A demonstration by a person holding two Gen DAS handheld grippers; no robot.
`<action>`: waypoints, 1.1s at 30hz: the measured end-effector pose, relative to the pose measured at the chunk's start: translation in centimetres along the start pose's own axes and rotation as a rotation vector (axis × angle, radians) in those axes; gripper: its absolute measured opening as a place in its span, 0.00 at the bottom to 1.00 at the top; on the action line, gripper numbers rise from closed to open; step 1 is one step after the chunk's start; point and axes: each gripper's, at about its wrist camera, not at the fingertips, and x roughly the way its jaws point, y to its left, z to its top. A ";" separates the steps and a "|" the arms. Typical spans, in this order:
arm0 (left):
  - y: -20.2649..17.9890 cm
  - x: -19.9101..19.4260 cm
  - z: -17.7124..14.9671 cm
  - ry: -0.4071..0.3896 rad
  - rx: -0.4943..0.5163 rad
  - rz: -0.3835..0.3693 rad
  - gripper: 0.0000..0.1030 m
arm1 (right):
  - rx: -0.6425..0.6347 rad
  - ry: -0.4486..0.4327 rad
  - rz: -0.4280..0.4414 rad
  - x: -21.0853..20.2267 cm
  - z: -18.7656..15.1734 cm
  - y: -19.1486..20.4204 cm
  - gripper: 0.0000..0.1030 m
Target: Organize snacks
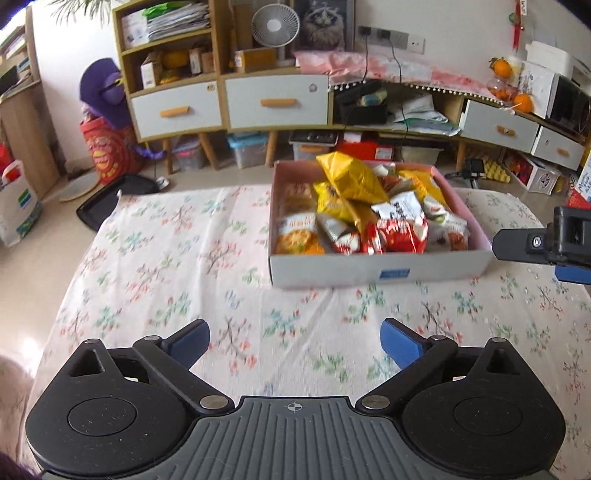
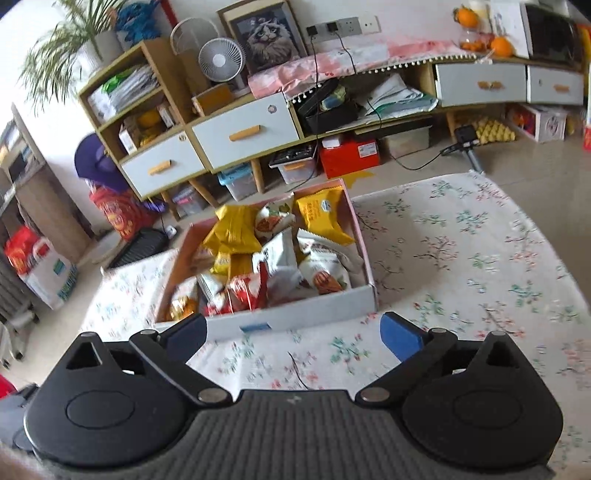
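A white wall runs across the far side, carrying a row of power sockets. Against it stands a long wooden cabinet with pale drawers and open shelves; a small white fan and a framed cat picture sit on top. Plastic storage bins rest beneath on the pale tiled floor. A potted plant stands at the far left. Daylight fills the room.

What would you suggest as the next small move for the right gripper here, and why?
Probably ease the right gripper forward and up over the near wall of the snack box. Its fingers are spread wide and empty, low in front of that wall, while the packets, such as the red packet, lie piled just behind it. The left gripper hangs open and farther back.
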 end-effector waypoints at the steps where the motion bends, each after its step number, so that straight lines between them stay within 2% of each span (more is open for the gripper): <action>1: 0.0 -0.3 -0.2 0.009 -0.007 0.002 0.98 | -0.016 0.003 -0.012 -0.2 -0.2 0.2 0.99; 7: -0.1 -1.9 -1.4 0.026 -0.042 0.017 0.98 | -0.071 0.021 -0.056 -1.2 -1.5 0.4 1.00; 11: 0.0 -2.8 -1.4 0.028 -0.064 0.012 0.98 | -0.158 0.036 -0.106 -1.4 -2.8 1.1 1.00; 16: -0.1 -2.5 -1.7 0.052 -0.046 0.040 0.99 | -0.245 0.020 -0.116 -1.8 -3.8 1.9 1.00; 19: -0.2 -2.2 -1.8 0.058 -0.025 0.058 0.99 | -0.290 0.024 -0.155 -1.6 -4.2 2.0 1.00; 33: -0.2 -1.9 -2.0 0.068 -0.032 0.061 0.99 | -0.261 0.069 -0.159 -1.0 -4.2 1.5 1.00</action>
